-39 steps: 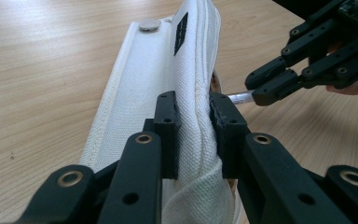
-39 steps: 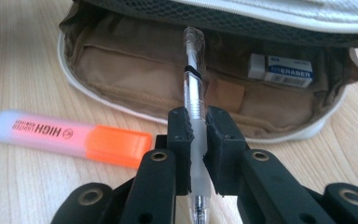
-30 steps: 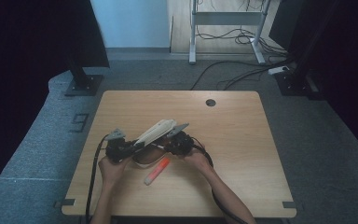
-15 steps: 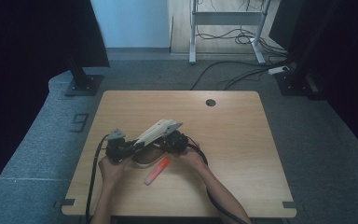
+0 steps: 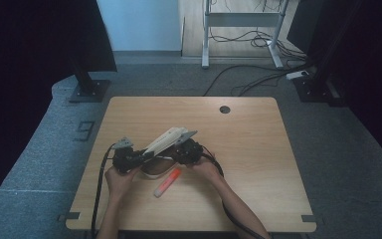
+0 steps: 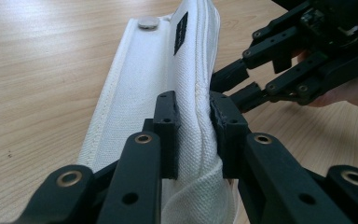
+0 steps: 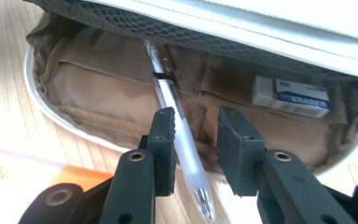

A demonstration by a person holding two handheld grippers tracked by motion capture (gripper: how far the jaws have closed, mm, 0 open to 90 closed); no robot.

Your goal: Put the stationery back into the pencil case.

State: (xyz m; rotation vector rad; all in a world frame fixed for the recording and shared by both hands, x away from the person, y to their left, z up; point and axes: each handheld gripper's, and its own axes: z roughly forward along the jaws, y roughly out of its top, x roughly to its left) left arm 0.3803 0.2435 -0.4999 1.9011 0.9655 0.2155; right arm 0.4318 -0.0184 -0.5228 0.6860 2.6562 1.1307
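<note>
We see a white canvas pencil case (image 5: 166,140) with a tan fabric lining lying near the middle of the light wooden bench (image 5: 258,164), just in front of the person's two hands. Its flap is lifted and slants up and away from the person in the high view. In the left gripper view the flap shows a coarse weave, a stitched edge, a round metal snap (image 6: 147,22) near its far end and a small black label (image 6: 181,32).

Our left tool (image 6: 195,135) is clamped on a fold of this white flap, the pads pressing the cloth from both sides and holding the case open.

In the right gripper view we look into the open case (image 7: 121,88): the lining forms pockets, a grey mesh strip runs under the flap, and a white eraser (image 7: 291,97) with blue print sits in the pocket on the right. A clear plastic pen (image 7: 179,140) leans out of the case, its tip toward the camera. Our right tool (image 7: 196,149) has just been opening; the pen stands between its jaws, beside the left pad, with a clear gap to the right pad, so the pads do not squeeze it.

An orange and white marker (image 5: 167,182) lies on the bench just in front of the case, between the hands.
</note>
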